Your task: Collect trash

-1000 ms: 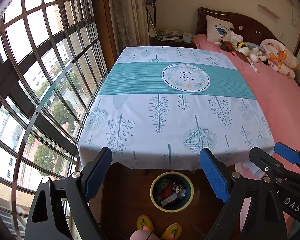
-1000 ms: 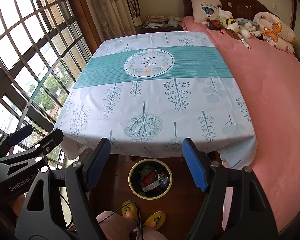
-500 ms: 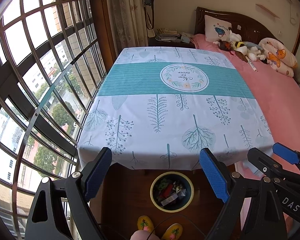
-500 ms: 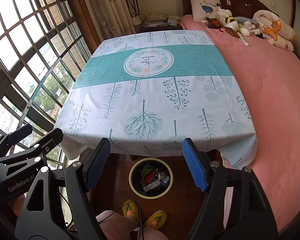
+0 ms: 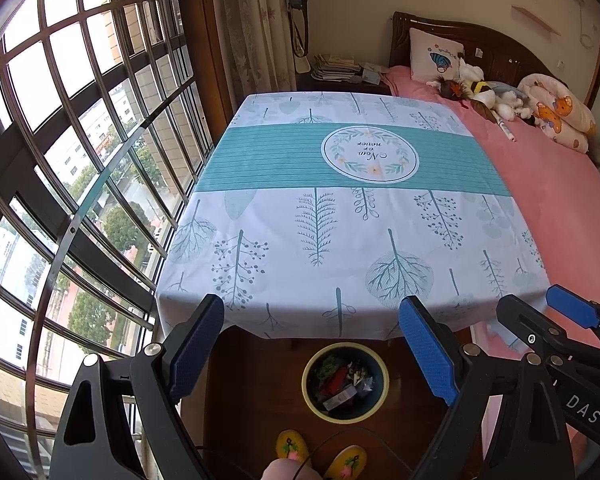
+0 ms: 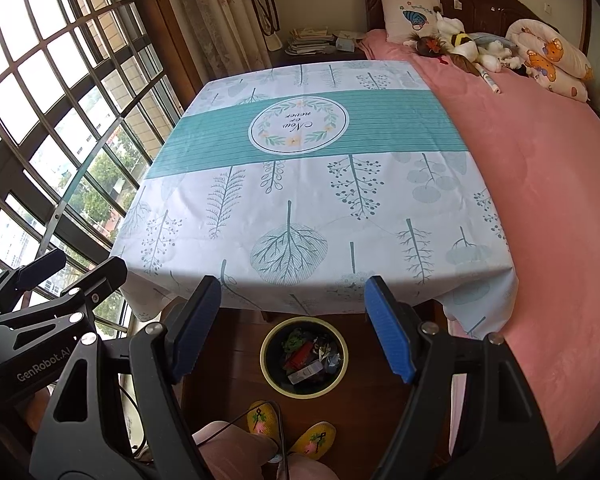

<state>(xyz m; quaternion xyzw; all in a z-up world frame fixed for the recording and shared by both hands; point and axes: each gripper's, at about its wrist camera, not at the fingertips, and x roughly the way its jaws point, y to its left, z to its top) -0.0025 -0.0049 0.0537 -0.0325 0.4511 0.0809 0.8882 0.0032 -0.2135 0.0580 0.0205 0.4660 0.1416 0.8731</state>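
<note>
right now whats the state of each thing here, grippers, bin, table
left gripper: open, holding nothing
right gripper: open, holding nothing
trash bin: upright on the floor by the table's near edge, trash inside
tablecloth: spread flat over the table, nothing on it
slippers: on the person's feet near the bin

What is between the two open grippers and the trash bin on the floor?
Nothing visible blocks it. The trash bin stands on bare floor just past the tablecloth edge, below the empty left gripper and right gripper. Only yellow slippers lie nearer.
</note>
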